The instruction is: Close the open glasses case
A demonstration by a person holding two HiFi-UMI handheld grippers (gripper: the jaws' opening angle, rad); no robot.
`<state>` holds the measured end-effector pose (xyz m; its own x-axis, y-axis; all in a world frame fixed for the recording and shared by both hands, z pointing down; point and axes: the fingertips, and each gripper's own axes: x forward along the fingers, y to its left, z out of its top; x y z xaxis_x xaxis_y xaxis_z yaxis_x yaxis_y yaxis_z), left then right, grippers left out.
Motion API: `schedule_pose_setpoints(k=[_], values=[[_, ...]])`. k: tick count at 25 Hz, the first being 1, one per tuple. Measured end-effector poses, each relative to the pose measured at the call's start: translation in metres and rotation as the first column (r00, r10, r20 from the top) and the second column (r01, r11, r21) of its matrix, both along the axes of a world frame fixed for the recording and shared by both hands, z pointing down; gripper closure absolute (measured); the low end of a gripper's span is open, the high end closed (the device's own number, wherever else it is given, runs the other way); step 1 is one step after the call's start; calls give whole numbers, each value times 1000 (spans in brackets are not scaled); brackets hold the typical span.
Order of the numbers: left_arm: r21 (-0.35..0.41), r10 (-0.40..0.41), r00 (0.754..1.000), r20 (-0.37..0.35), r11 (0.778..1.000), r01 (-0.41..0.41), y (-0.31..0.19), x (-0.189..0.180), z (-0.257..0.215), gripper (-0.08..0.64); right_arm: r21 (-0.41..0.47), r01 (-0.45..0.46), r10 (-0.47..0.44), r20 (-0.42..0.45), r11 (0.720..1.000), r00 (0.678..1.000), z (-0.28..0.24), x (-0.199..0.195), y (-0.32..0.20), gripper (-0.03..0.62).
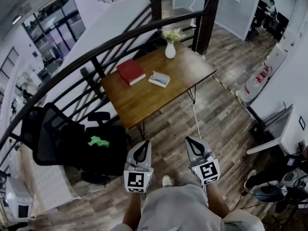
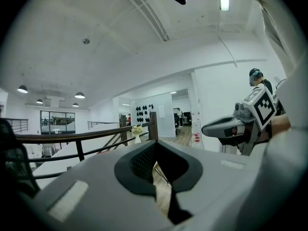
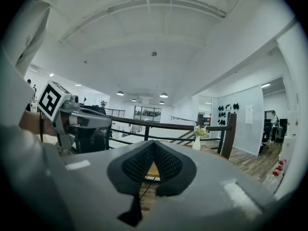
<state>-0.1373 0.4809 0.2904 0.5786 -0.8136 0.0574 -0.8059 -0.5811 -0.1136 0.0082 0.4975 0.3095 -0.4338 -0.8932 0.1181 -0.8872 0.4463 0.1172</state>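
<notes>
1. The left gripper (image 1: 143,143) has its jaws drawn together at the tips, with nothing between them; its own view shows only floor through the gap behind the tips.
2. The right gripper (image 1: 190,140) is likewise pinched together at the tips and carries nothing.
3. Both grippers hang side by side, close to the person's body, over the wooden floor.
4. The open glasses case (image 1: 159,79) lies well ahead of both grippers, roughly between their two lines, on a wooden table (image 1: 159,100).
5. A red book (image 1: 131,71) lies just left of the case as seen from the grippers.
6. A white vase (image 1: 170,50) with flowers stands beyond the case, near the table's far edge.
7. A black chair (image 1: 53,138) stands ahead and to the left of the left gripper.
</notes>
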Motion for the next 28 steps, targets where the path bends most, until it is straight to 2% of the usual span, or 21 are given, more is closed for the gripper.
schedule_pose_setpoints(k=[8, 12, 16, 28], values=[[-14, 20, 1000, -2, 1000, -20, -34, 4, 9, 540, 0, -18, 18, -11, 1000, 1000, 3, 2, -33, 589], [4, 31, 999, -7, 999, -31, -52, 12, 3, 540, 2, -18, 18, -12, 1000, 1000, 4, 8, -52, 589], [-18, 23, 1000, 2, 1000, -23, -75, 15, 10, 540, 1, -19, 19, -8, 1000, 1000, 4, 14, -76, 589], [-22, -10, 1000, 4, 1000, 10, -149, 39, 2, 540, -1, 18, -18, 1, 1000, 1000, -4, 36, -152, 589]])
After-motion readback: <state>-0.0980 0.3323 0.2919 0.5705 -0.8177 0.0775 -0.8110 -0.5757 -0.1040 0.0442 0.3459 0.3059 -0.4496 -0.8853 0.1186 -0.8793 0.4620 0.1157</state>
